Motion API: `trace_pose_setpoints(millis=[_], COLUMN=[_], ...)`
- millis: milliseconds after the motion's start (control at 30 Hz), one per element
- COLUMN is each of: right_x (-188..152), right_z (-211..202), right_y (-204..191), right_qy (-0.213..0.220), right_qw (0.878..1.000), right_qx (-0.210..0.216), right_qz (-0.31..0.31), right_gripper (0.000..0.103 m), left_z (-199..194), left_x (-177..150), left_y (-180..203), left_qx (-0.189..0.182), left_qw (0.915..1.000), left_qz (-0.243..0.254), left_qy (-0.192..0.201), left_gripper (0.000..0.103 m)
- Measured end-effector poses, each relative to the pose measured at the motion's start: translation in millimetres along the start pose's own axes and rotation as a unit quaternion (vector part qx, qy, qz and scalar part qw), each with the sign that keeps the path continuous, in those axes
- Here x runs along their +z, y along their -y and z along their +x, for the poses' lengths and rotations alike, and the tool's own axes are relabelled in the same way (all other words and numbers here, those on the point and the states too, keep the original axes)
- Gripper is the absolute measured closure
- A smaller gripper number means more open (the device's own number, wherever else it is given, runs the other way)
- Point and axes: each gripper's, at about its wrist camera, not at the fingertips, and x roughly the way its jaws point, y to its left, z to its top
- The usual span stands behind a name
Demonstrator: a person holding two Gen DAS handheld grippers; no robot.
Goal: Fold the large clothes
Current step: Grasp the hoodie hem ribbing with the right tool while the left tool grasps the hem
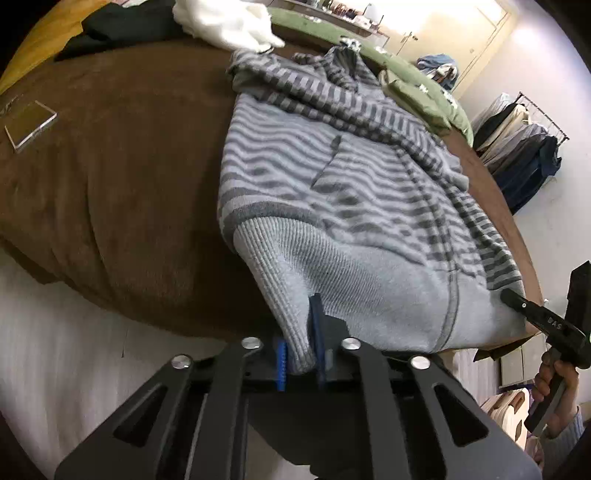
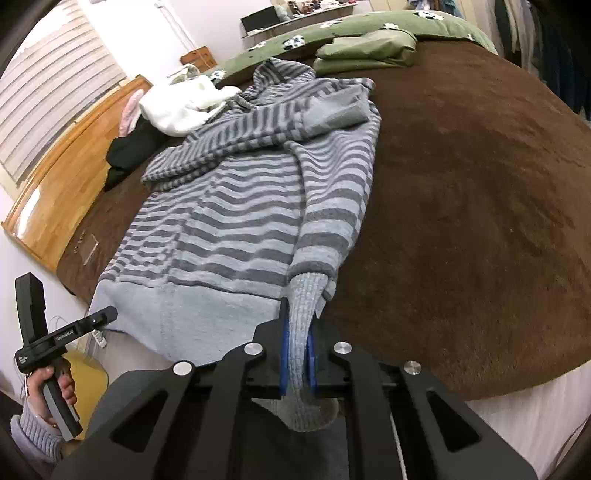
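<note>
Fuzzy brown blanket, striped knit hoodie, ribbed hem pinched

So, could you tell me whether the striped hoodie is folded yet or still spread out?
Partly folded: the hoodie lies lengthwise on the brown blanket, both sleeves laid over the body. Each gripper's jaws clamp the ribbed bottom hem, left, right.

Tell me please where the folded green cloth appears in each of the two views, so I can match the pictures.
Left wrist view: the folded green cloth lies upper right, just beyond the striped sweater's far end, on the brown blanket.
Right wrist view: the folded green cloth lies top centre-right, again past the sweater's far end.
Shared landmark: the white garment by the sweater's hood.
</note>
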Motion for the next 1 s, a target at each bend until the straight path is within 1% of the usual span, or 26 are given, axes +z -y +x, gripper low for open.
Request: trace_pose_setpoints(millis=[200,300,433,600,733,833,900,1000], right_x=[-1.8,-3.7,-4.5,-8.0,-9.8,-15.1,-23.3,-26.8], right_z=[-6.4,-14.7,-27.5,-44.4,-59.5,-67.4,-69.8,-72.3], right_y=[1.9,0.1,-4.1,-4.7,-4.8,-2.0,1.3,4.3], right_qy=[0.007,0.014,0.026,0.036,0.033,0.021,0.011,0.010], right_qw=[1.000,1.000,1.000,0.999,0.999,1.000,1.000,0.999], right_qx=[0.004,-0.002,-0.003,0.011,0.015,0.018,0.015,0.016], right_qz=[0.014,0.002,-0.009,-0.002,-0.005,0.004,0.011,0.026], right_gripper=[0.097,0.098,0.098,0.098,0.098,0.098,0.098,0.098], left_z=[-4.9,-9.7,-23.2,-44.3,-64.0,-81.4,-89.0,-90.4], left_x=[4.5,3.4,0.3,3.8,5.1,1.4,-2.6,-5.6], left_y=[2.0,0.5,8.1,14.7,18.9,18.8,18.8,17.3], left_qx=[-0.004,-0.005,0.007,0.006,0.004,0.004,0.004,0.005], left_qw=[1.0000,0.9999,0.9989,0.9976,0.9969,0.9969,0.9968,0.9966], left_qz=[0.003,0.006,0.044,0.061,0.062,0.054,0.058,0.062], left_qy=[0.008,0.010,0.016,0.033,0.049,0.057,0.056,0.053], left_gripper=[0.094,0.094,0.095,0.095,0.095,0.095,0.095,0.095])
